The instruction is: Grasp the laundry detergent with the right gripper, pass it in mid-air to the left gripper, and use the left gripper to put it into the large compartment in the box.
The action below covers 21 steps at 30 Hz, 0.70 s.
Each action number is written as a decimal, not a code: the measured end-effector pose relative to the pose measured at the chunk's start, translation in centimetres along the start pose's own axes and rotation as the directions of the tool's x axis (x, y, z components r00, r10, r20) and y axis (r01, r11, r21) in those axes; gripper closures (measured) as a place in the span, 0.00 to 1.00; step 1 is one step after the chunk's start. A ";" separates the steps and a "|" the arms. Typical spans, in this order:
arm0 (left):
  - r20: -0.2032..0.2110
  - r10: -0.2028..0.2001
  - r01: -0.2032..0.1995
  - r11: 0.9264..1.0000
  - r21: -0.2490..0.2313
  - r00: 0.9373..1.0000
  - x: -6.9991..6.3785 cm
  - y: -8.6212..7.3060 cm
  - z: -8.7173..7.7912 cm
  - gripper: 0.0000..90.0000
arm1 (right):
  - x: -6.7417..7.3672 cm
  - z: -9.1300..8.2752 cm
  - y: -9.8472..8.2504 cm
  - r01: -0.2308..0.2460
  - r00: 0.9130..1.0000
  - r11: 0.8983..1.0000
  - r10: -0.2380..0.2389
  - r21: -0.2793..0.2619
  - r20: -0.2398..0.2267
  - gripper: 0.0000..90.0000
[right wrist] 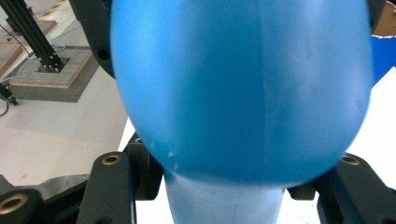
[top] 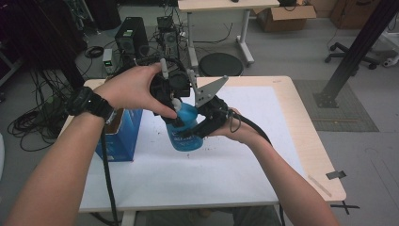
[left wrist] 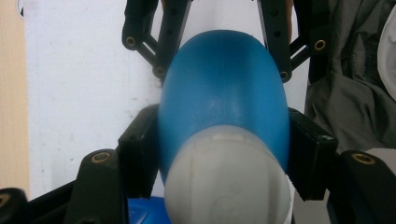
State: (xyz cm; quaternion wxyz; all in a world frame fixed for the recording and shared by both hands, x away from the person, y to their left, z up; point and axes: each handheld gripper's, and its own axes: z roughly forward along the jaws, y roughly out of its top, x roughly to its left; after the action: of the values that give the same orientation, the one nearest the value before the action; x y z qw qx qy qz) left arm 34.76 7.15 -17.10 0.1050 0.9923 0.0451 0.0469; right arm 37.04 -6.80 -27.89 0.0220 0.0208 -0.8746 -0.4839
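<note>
Left tool [top: 175, 106] clamped onto the top of the blue bottle [top: 185, 132], jaws pinching at the white cap [top: 176, 102]; in the left gripper view the black jaws sit tight against both sides of the blue neck just behind the white cap [left wrist: 229, 179]. Right tool [top: 197, 131] gripping the same bottle lower down, on its body; in the right gripper view the jaws bracket the bottle [right wrist: 243, 88] at the narrow part below the bulge, pads against the plastic. Grey three-cornered plate [top: 209, 91] of the right tool stands up between the two hands. Bottle held above the table [top: 301, 127], over the white sheet [top: 244, 155], roughly mid-table, tilted slightly toward the left hand [top: 134, 87]. Blue box [top: 120, 136] stands at the left edge of the table, just beside the left forearm. Dark specks scattered on the sheet near the bottle. Black wristwatch [top: 89, 101] on the left wrist.
</note>
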 end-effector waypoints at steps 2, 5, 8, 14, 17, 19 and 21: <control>0.010 -0.006 0.006 1.000 -0.001 1.000 0.2 0.2 -0.3 0.42 | -0.1 -0.1 0.0 -0.006 1.000 1.000 0.006 -0.007 -0.009 0.47; 0.016 -0.016 0.016 1.000 0.008 1.000 0.3 0.4 -0.6 0.42 | -0.1 -0.3 0.1 -0.014 1.000 1.000 0.014 -0.017 -0.005 0.39; 0.022 -0.038 0.037 0.999 0.008 0.999 0.4 0.5 -1.1 0.42 | -0.4 -0.2 -0.2 -0.036 0.999 0.999 0.035 0.031 0.026 0.23; -0.026 -0.216 0.217 0.976 0.031 0.976 1.7 -0.3 -3.1 0.42 | -0.9 -0.8 -1.4 -0.062 0.996 0.991 0.054 0.115 0.074 0.18; -0.082 -0.327 0.332 0.942 0.043 0.941 2.5 -0.9 -4.0 0.42 | -1.3 -1.7 -2.3 -0.080 0.994 0.984 0.066 0.160 0.090 0.17; -0.121 -0.401 0.409 0.912 0.046 0.908 3.0 -1.4 -4.7 0.42 | -1.4 -2.3 -2.8 -0.086 0.992 0.979 0.068 0.186 0.105 0.16; -0.163 -0.490 0.501 0.865 0.027 0.856 3.7 -2.1 -5.3 0.42 | -1.5 -3.4 -3.4 -0.104 0.989 0.971 0.079 0.214 0.122 0.16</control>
State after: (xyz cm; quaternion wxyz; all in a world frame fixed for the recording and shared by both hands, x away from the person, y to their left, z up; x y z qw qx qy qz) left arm 37.69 10.61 -12.07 0.0757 0.9438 0.3084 0.0915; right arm 38.81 -11.37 -29.02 -0.0073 -0.0447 -0.9226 -0.3832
